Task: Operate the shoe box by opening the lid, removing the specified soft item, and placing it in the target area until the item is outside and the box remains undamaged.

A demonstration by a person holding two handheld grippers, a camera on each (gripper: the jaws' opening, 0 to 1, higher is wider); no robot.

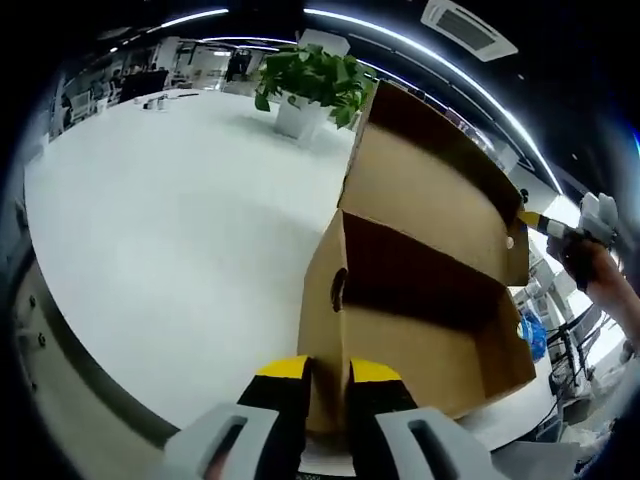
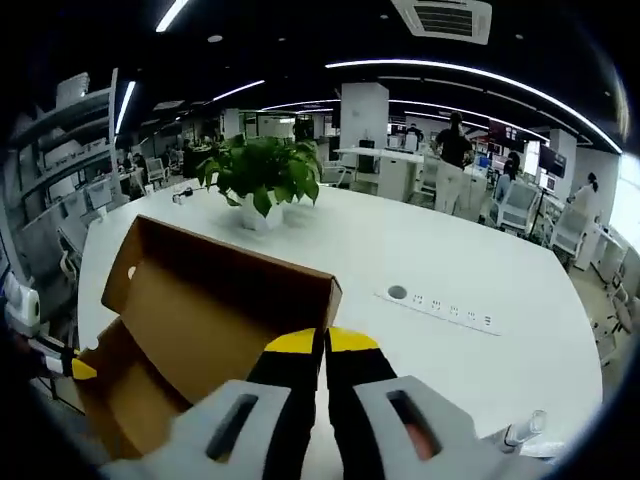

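In the left gripper view, the left gripper [image 1: 327, 375] is seen rising from six o'clock, its yellow-tipped black jaws drawn narrow and pinched on the near end wall of the shoe box [image 1: 420, 300]. The wall's edge is clamped between the two jaws. The brown cardboard box is laid open on the white table [image 1: 170, 230], and its inside is seen bare and shadowed. A round finger hole is cut in the held wall. The lid [image 1: 420, 170] is raised toward one o'clock, hinged along the box's far long side. At three o'clock, past the lid's corner, the right gripper [image 1: 545, 224] is seen with a person's hand behind it. A potted plant [image 1: 310, 85] is set on the table at twelve o'clock, just beyond the lid.

In the right gripper view, the right gripper [image 2: 322, 345] is seen rising from six o'clock, its jaws drawn narrow and pinched on the corner of the raised lid [image 2: 215, 285]. The open box is spread toward eight o'clock, with the other gripper's yellow tip at nine o'clock. The plant [image 2: 262, 175] is placed at eleven o'clock. A white power strip [image 2: 440, 305] is laid flat on the table [image 2: 480, 260] at three o'clock. People are seen standing in the office beyond.
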